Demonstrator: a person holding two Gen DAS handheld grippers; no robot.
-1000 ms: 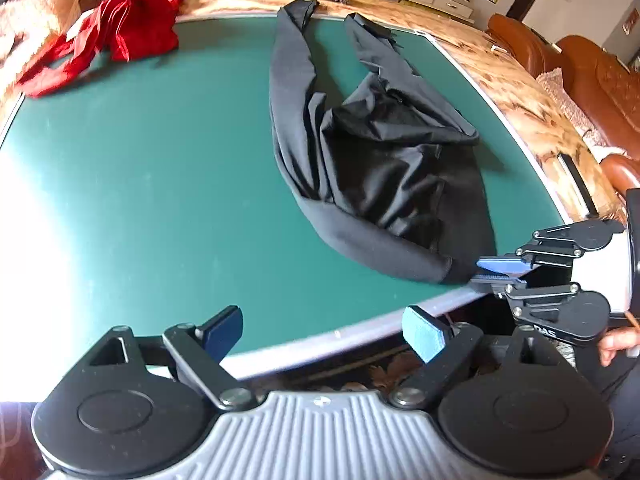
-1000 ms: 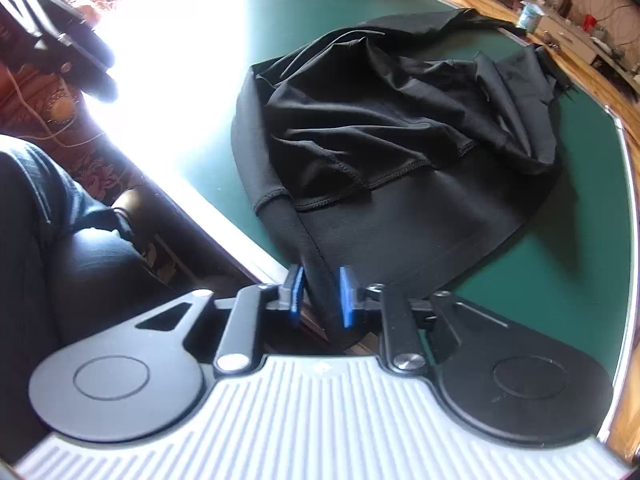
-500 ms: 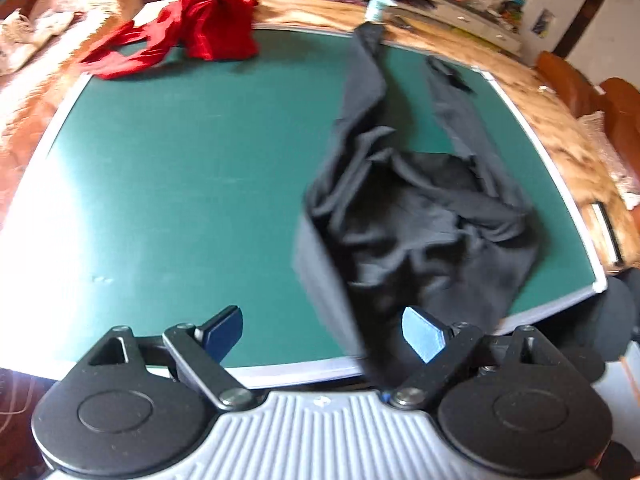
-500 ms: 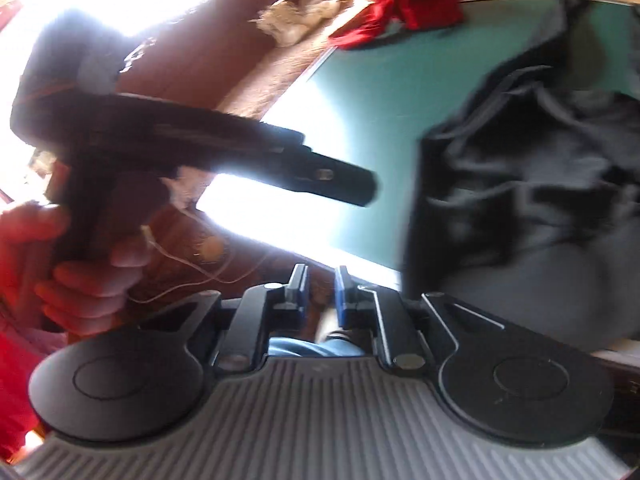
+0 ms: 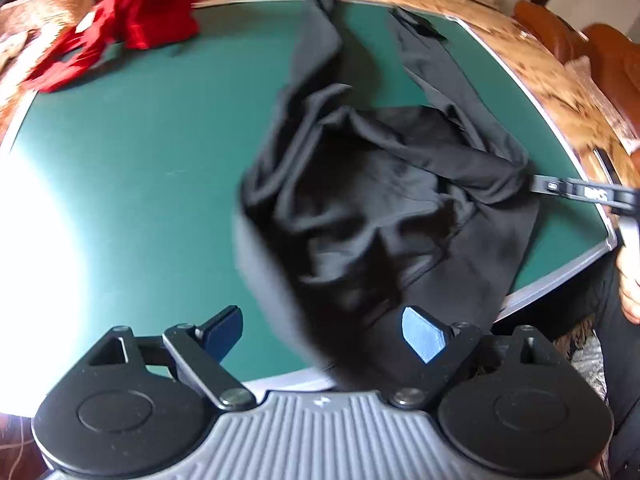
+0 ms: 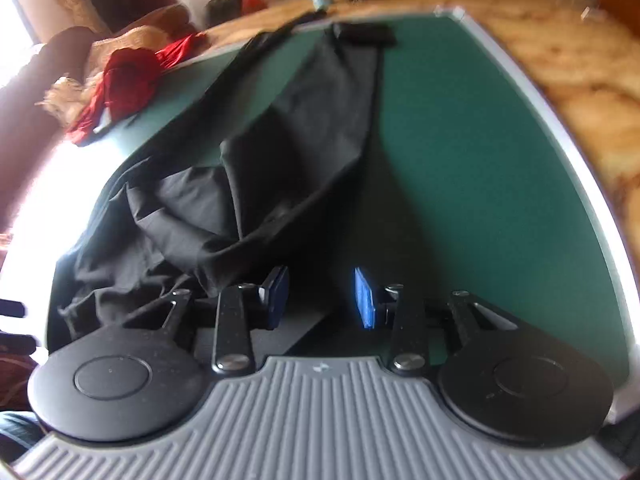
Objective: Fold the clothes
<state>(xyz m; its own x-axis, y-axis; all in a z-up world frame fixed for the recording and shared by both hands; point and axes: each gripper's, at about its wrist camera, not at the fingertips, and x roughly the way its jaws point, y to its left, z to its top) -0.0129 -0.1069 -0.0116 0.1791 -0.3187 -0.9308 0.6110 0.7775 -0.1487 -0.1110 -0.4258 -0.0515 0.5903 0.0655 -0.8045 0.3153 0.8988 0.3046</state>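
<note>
My right claw [image 6: 322,298] is opening with nothing between its pads, black trousers [image 6: 248,184] just left, while my left claw [image 5: 322,334] is hanging released over their waist.

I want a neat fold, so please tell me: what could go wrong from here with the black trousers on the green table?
1. The black trousers lie bunched and hang over the near edge of the green table; they may slide off.
2. The right hand-held gripper is opening with no cloth between its pads, so nothing holds the trousers.
3. Folding over these creases may trap them.
</note>
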